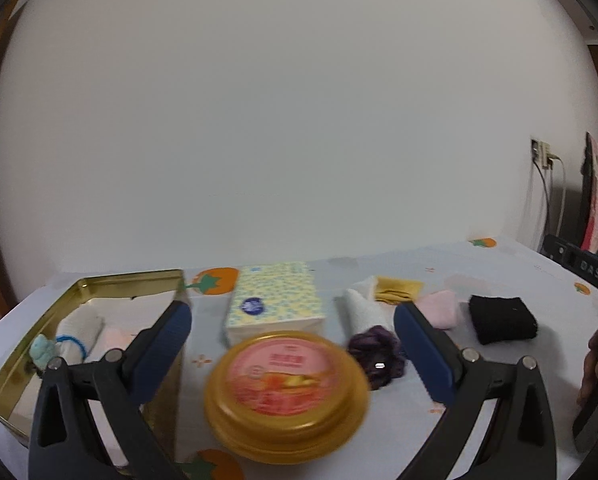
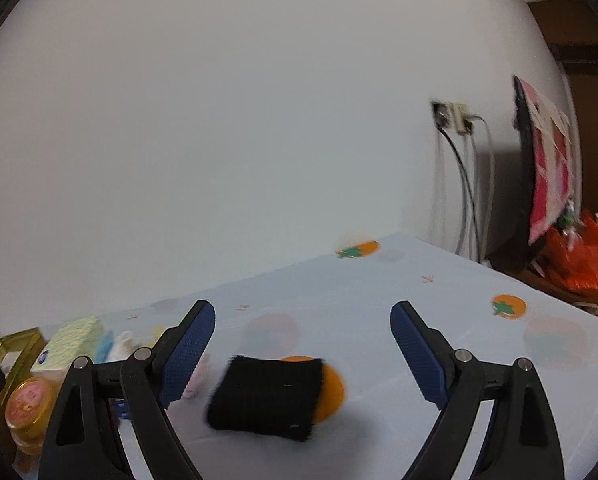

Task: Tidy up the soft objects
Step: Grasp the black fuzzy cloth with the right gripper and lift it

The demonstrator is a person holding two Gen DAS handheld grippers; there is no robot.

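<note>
A gold tin (image 1: 81,282) at the left holds a white cloth (image 1: 79,330) and a teal hair tie (image 1: 45,350). On the table lie a purple scrunchie (image 1: 375,350), a white rolled cloth (image 1: 365,308), a yellow cloth (image 1: 397,288), a pink cloth (image 1: 439,308) and a black folded cloth (image 1: 501,318). My left gripper (image 1: 293,322) is open and empty above the round lid. My right gripper (image 2: 303,324) is open and empty, with the black cloth (image 2: 267,396) lying between its fingers on the table.
A yellow tissue pack (image 1: 277,300) and a round gold jar with a pink lid (image 1: 287,394) stand mid-table. The tablecloth (image 2: 379,300) has orange fruit prints. A wall socket with cables (image 2: 455,118) and an orange bag (image 2: 579,256) are at the right.
</note>
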